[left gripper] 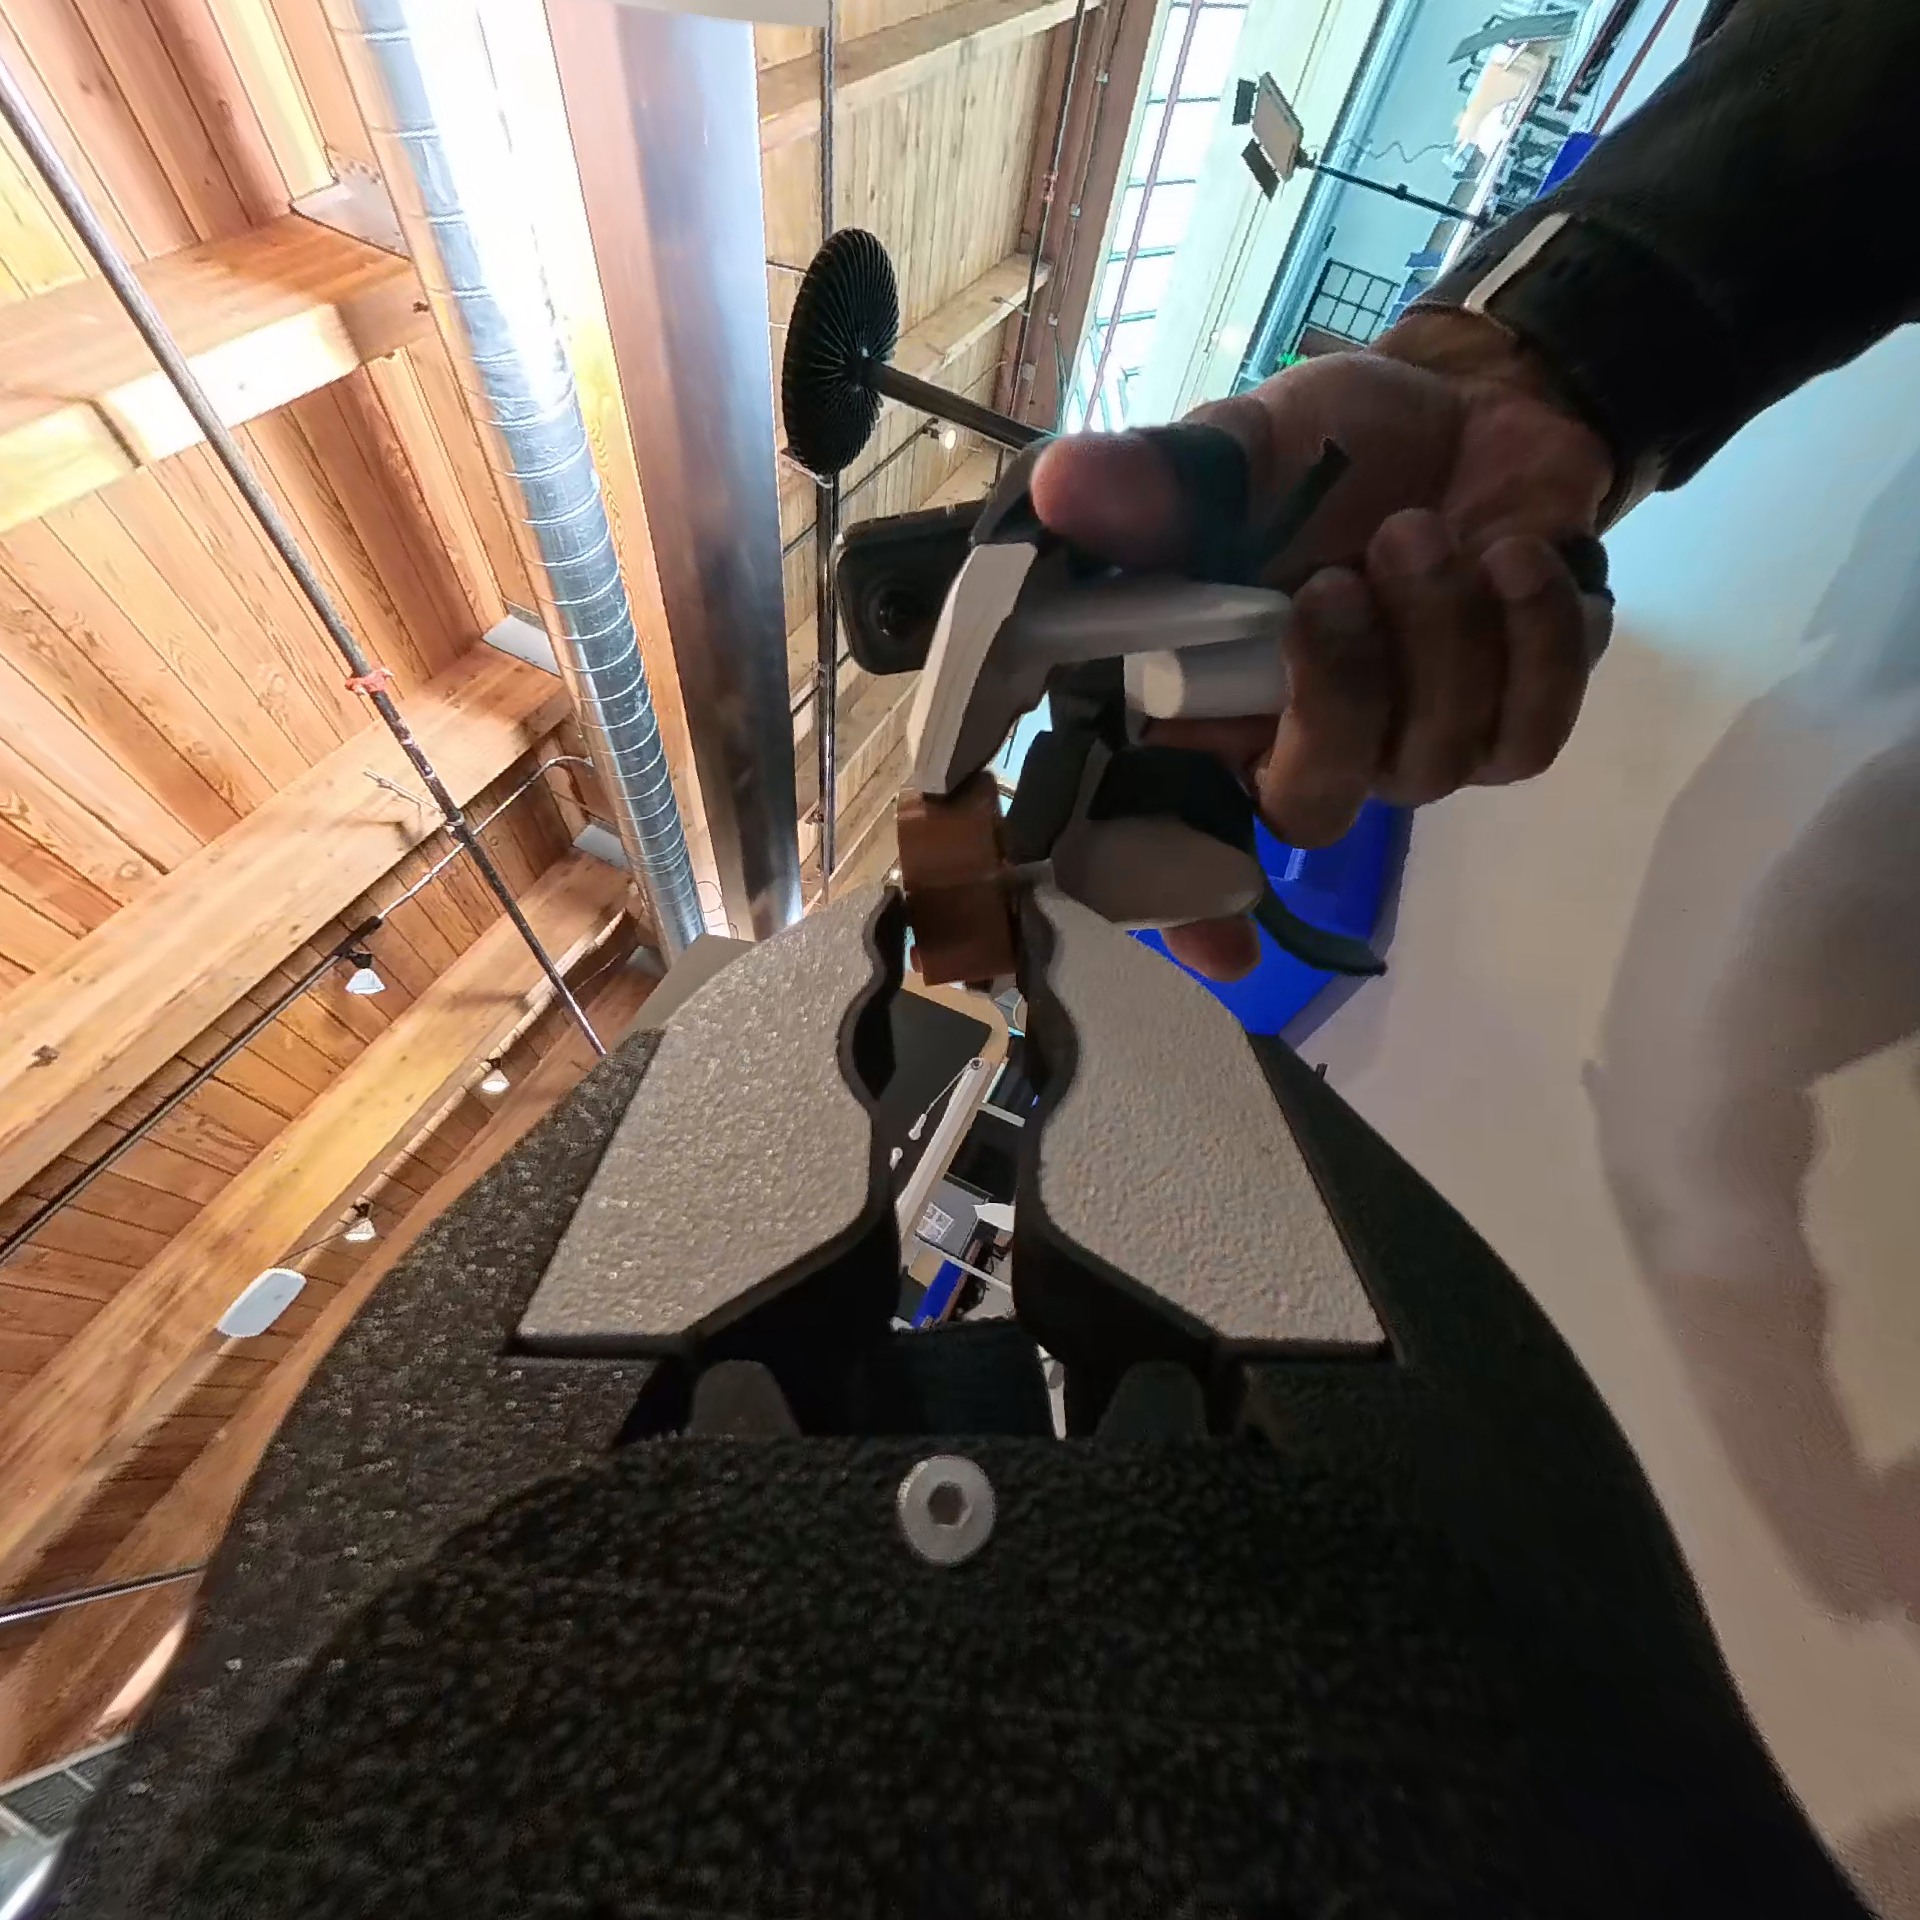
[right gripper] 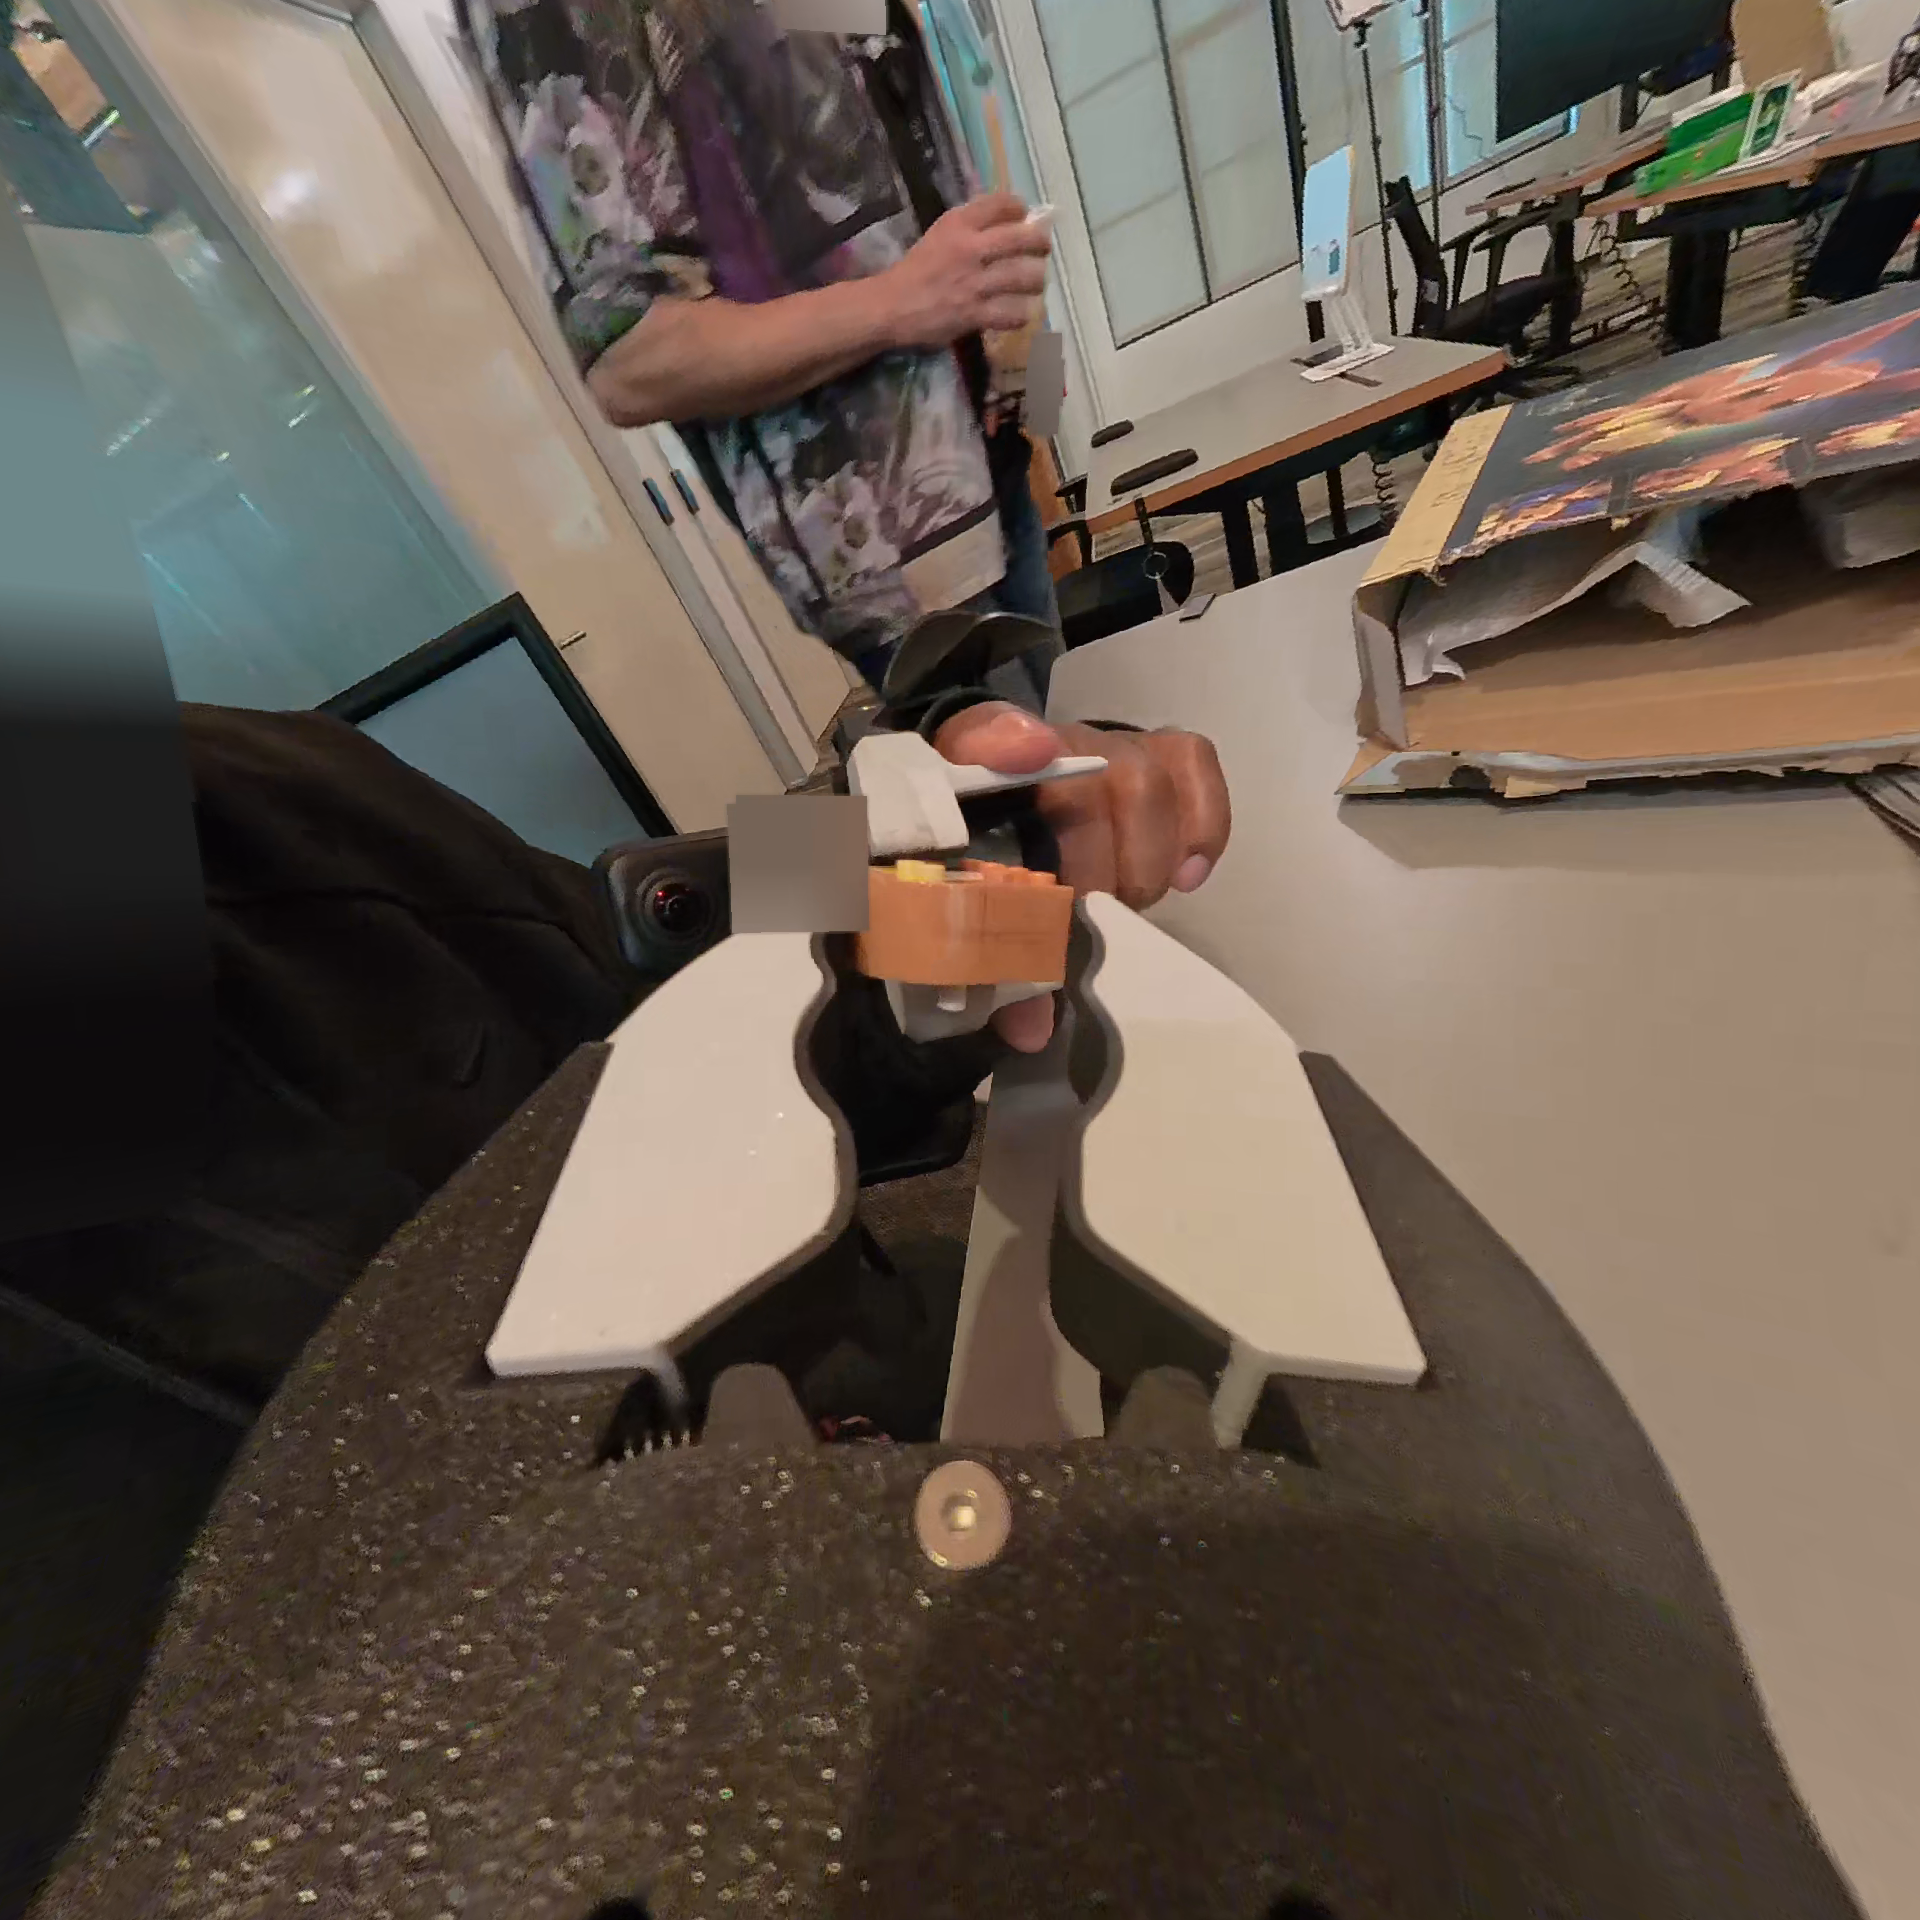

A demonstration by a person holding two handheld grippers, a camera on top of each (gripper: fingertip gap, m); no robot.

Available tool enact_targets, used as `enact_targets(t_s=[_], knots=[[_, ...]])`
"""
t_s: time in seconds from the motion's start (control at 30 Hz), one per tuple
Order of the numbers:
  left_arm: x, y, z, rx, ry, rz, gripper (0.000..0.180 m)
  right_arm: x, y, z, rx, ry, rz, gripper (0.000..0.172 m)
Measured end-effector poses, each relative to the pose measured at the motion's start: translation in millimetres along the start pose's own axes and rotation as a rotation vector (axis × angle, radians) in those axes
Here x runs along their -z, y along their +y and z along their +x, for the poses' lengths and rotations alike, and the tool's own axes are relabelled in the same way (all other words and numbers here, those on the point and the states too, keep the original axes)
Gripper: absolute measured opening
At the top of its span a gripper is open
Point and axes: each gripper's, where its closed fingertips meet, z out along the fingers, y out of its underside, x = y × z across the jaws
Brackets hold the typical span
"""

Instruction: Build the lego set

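The orange brick (right gripper: pixel 977 920) is held in the air, off the worktop (right gripper: pixel 1507 1091), between both grippers. The left gripper (left gripper: pixel 958 914) has its fingers nearly closed, clamped on the brick's top and underside. The right gripper (right gripper: pixel 951 940), fingers wider apart, appears to grip the brick's two ends.
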Motion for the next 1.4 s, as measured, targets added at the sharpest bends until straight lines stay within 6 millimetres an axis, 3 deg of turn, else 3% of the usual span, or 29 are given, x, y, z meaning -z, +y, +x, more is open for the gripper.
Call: enact_targets(t_s=[0.5, 0.77, 1.4], knots=[[-2, 7, 8, 0.021, 0.02, -0.03, 0.019, 4, 5, 8, -0.008, -0.028, 0.024, 0.04], [-1, 13, 6, 0.086, 0.003, -0.05, 0.019, 7, -4, 11, 0.004, -0.006, 0.105, 0.045], [0, 13, 9, 0.092, 0.012, -0.054, 0.019, -4, 4, 14, -0.017, -0.014, 0.062, 0.039]])
